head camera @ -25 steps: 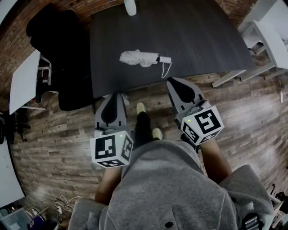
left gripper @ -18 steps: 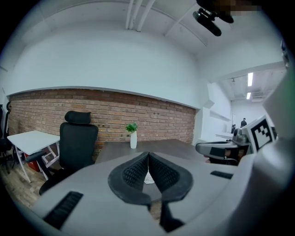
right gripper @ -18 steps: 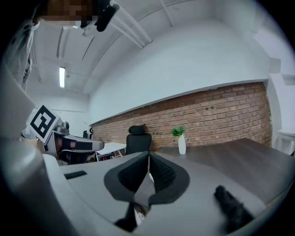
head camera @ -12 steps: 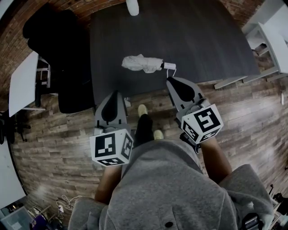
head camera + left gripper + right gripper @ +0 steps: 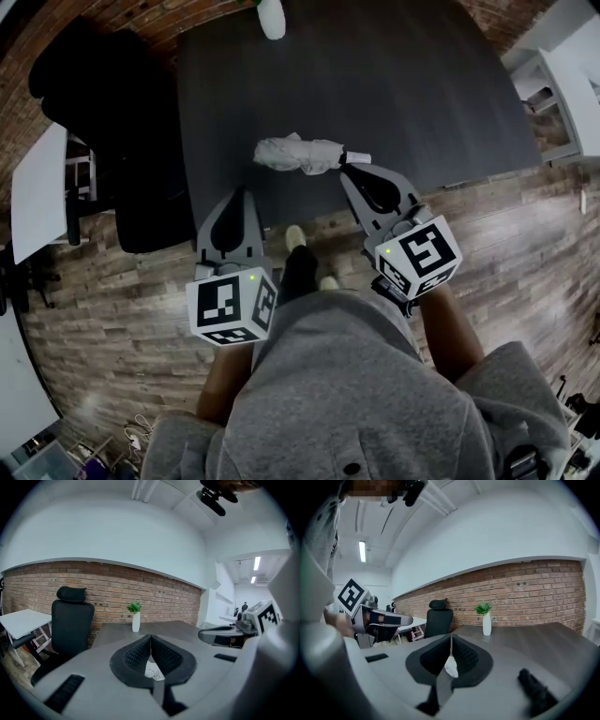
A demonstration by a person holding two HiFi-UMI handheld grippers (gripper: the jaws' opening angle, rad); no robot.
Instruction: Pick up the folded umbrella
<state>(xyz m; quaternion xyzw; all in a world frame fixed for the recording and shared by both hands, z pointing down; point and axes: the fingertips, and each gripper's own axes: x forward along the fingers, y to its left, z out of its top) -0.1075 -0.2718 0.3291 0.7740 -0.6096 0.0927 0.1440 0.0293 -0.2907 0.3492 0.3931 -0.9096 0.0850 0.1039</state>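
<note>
The folded white umbrella point(image 5: 302, 155) lies on the dark table point(image 5: 403, 84) near its front edge, handle point(image 5: 359, 157) pointing right. My left gripper point(image 5: 239, 191) is shut and empty, its tip at the table's front edge, short of the umbrella and to its left. My right gripper point(image 5: 347, 170) is shut too, with its tip just before the handle end. In the left gripper view a piece of the umbrella point(image 5: 153, 671) shows through the hollow behind the closed tips point(image 5: 151, 637). The right gripper view shows the umbrella point(image 5: 451, 666) the same way.
A black office chair point(image 5: 112, 122) stands left of the table, beside a white desk point(image 5: 37, 183). A white vase with a plant point(image 5: 271, 17) sits at the table's far edge. White shelving point(image 5: 562, 84) is at the right. The person's shoes point(image 5: 295, 236) are on the wood floor.
Both grippers have moved forward toward the table, jaws staying shut. The right tip now sits close to the umbrella's handle; the left tip has reached the table's edge.
</note>
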